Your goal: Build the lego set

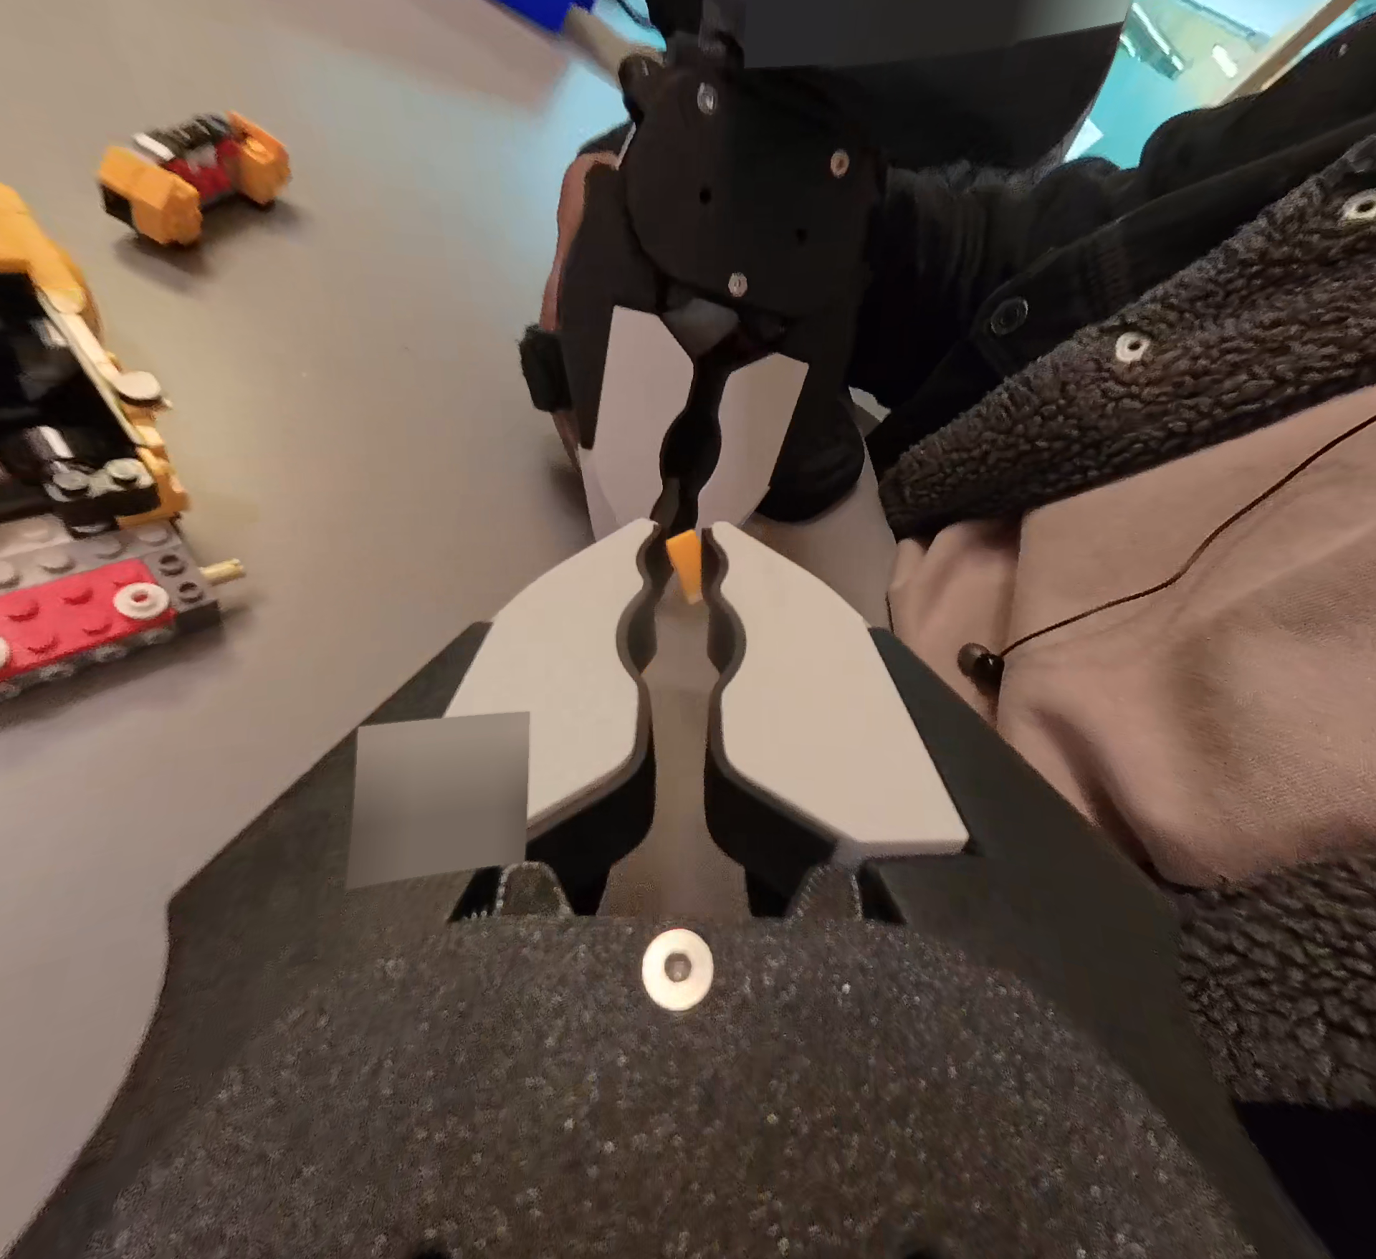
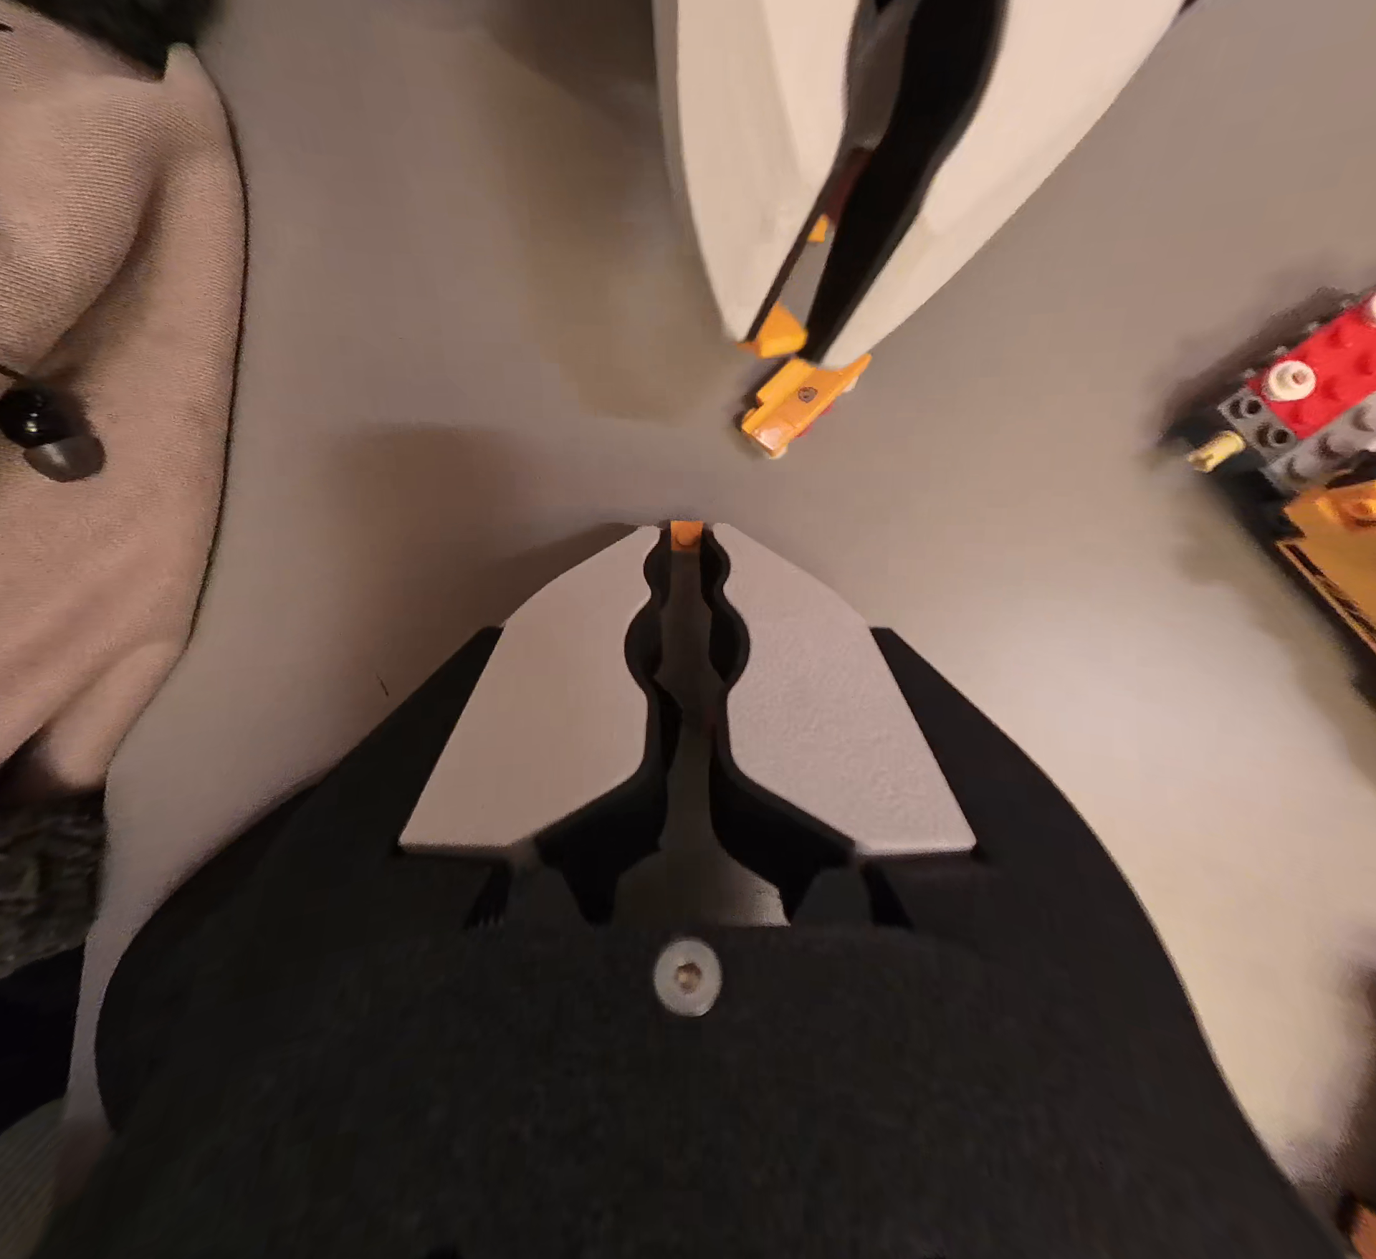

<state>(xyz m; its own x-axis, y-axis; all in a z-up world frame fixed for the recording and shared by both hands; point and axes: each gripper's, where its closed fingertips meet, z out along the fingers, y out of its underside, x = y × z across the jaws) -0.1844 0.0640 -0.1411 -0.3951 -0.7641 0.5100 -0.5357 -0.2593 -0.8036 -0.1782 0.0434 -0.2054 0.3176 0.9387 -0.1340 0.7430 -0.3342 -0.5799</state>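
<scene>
Left gripper (image 1: 681,538) nearly closed, pinching a small orange lego piece (image 1: 685,564) at the tips. Right gripper (image 2: 685,534) likewise clamped on an orange piece (image 2: 683,532), tip to tip with the left. Partly built lego model (image 1: 82,479) resting on the grey surface (image 1: 357,330), well apart.

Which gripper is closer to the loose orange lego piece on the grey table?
Left. The left gripper hangs right beside the loose orange lego piece; the right gripper sits apart across bare grey table. Each is shut on another orange brick.
</scene>
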